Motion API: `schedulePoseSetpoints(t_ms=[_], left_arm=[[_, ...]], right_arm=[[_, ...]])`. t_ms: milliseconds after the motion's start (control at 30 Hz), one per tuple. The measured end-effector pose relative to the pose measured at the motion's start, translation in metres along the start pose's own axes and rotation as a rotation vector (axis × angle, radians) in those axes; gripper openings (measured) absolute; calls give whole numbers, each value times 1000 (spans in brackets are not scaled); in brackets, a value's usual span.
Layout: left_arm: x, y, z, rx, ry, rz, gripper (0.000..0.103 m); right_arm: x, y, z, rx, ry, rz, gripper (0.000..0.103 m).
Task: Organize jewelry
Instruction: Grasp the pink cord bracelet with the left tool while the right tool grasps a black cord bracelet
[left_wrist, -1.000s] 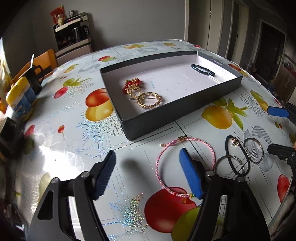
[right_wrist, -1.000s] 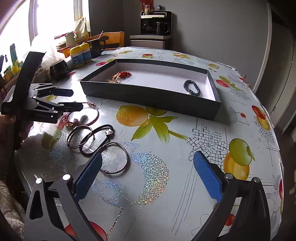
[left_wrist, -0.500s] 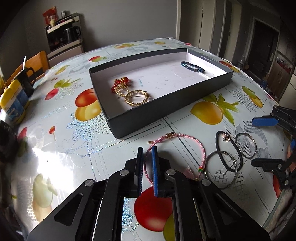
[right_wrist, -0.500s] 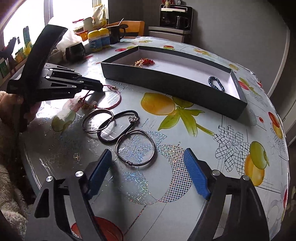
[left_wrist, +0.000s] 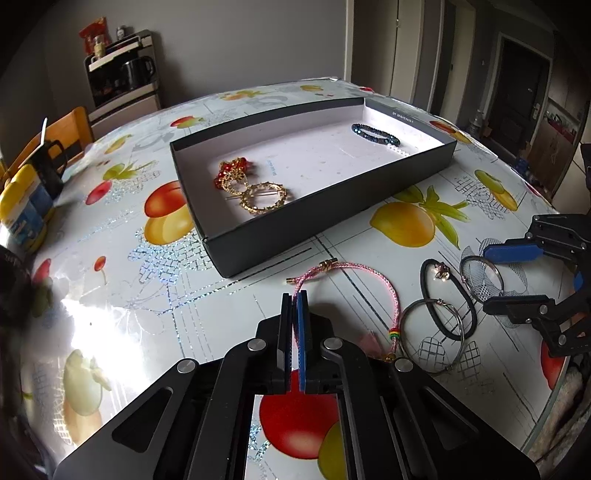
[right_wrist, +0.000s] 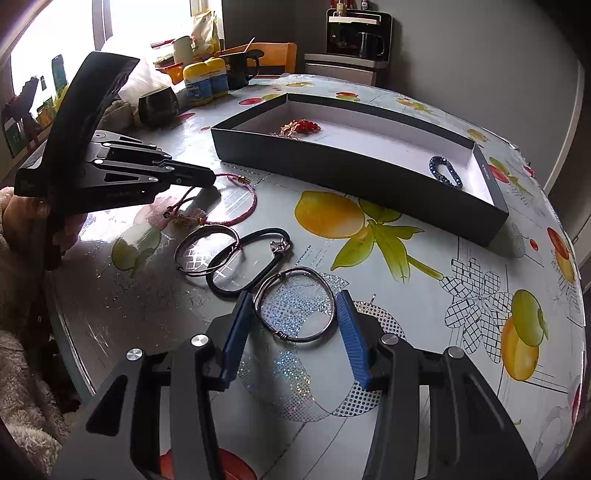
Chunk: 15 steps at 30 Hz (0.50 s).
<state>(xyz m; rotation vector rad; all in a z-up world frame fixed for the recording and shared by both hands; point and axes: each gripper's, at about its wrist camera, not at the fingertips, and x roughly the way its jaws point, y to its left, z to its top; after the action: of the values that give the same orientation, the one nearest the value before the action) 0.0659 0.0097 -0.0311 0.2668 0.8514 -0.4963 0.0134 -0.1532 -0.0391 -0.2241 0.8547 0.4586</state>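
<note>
My left gripper (left_wrist: 295, 300) is shut on the cord of a pink bracelet (left_wrist: 373, 275), which lies on the fruit-print tablecloth just in front of the dark tray (left_wrist: 332, 218). In the right wrist view the same left gripper (right_wrist: 207, 181) pinches the pink bracelet (right_wrist: 248, 208). The jaws of my right gripper (right_wrist: 293, 325) are closing, with a silver bangle (right_wrist: 295, 271) flat on the table between the blue pads; they stand just beside its rim. The tray holds a red-and-gold piece (left_wrist: 232, 173), a gold ring brooch (left_wrist: 264, 197) and a dark blue bead bracelet (left_wrist: 376, 134).
A black hair tie with a charm (right_wrist: 258, 233) and a second silver bangle (right_wrist: 207, 229) overlap between the two grippers. A black mug (right_wrist: 240, 68), yellow-lidded bottles (right_wrist: 205, 79) and a dark bowl (right_wrist: 159, 105) stand at the far left. The table's edge runs close behind both grippers.
My left gripper's jaws have come together on the pink bracelet's cord. My right gripper has shifted over the silver bangle and its jaws have narrowed around it.
</note>
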Motion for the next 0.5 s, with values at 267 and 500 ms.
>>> schedulePoseSetpoints(t_ms=[267,500], left_arm=[[-12,-6,-2,14,-32,-7,2],[-41,-6,8,19,-98,0,2]], right_arm=[[-9,-10,3,23,-36,-32,47],[-20,-24,11,49,-78,-78,47]])
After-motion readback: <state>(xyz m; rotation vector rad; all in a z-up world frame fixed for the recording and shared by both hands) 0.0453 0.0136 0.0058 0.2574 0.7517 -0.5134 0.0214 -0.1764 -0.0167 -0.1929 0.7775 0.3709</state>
